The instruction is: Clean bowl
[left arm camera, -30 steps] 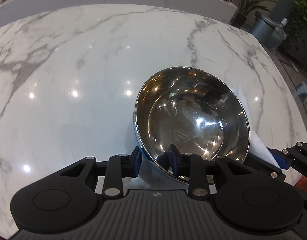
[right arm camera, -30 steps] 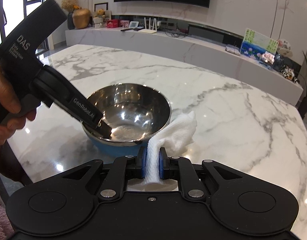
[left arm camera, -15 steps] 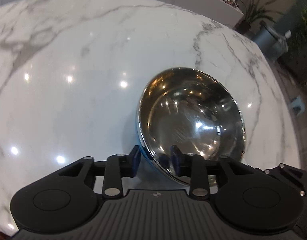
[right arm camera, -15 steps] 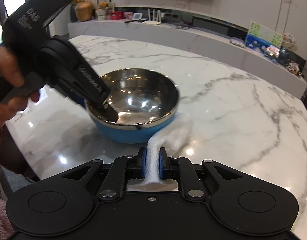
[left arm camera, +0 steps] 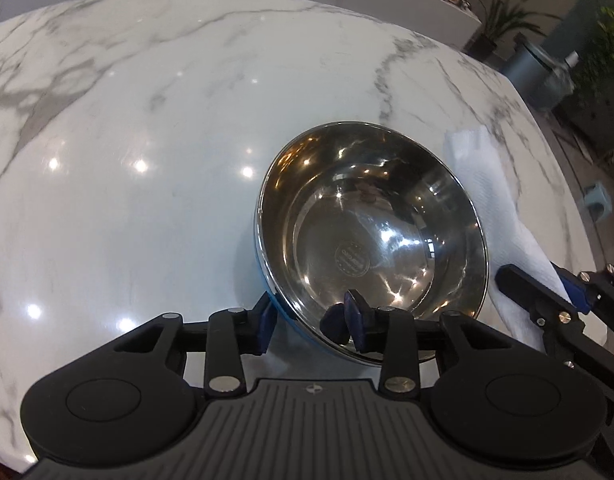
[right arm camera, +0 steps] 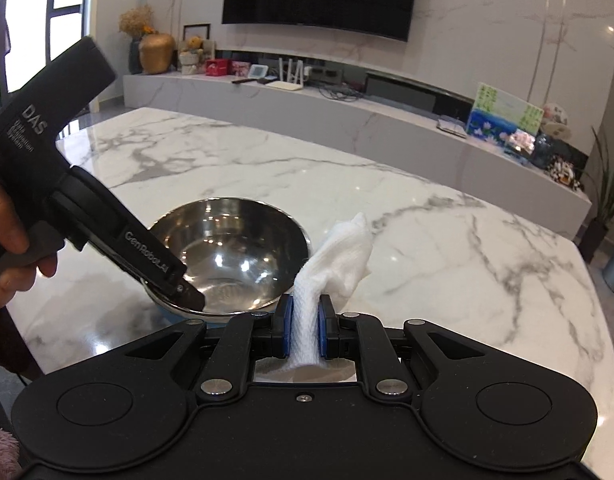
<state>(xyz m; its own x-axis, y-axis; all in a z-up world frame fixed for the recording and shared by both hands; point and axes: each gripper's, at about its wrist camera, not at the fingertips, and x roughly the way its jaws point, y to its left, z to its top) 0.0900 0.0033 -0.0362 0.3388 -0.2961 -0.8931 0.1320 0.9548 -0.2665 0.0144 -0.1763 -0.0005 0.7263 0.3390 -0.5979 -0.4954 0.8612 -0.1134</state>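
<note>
left wrist view: the left gripper straddles the near rim of the bowl, one blue pad outside against the blue shell, the other inside on the steel, closed onto the wall. the bowl sits toward the right edge of the marble table, tipped up a little on the gripped side by the look of it.

judging from the mirror-polished inside, the bowl is stiff, light and slippery; the rim is the only place a two-finger grip gets purchase, and a pinch there could slide or let the bowl swing if the wipe pushes hard. it won't break, but it could skate on the glossy marble.

right of the bowl lies the white paper towel, soft and limp, held by the right gripper, whose pads are pinched tight on a bunched fold, the free end standing up just beside the bowl's rim. it would crumple rather than scrub, so i'd press it flat.

in the right wrist view the left tool's black body reaches over the bowl's left rim, which i judge narrows the way in for the towel. nothing else is on the table near them.
</note>
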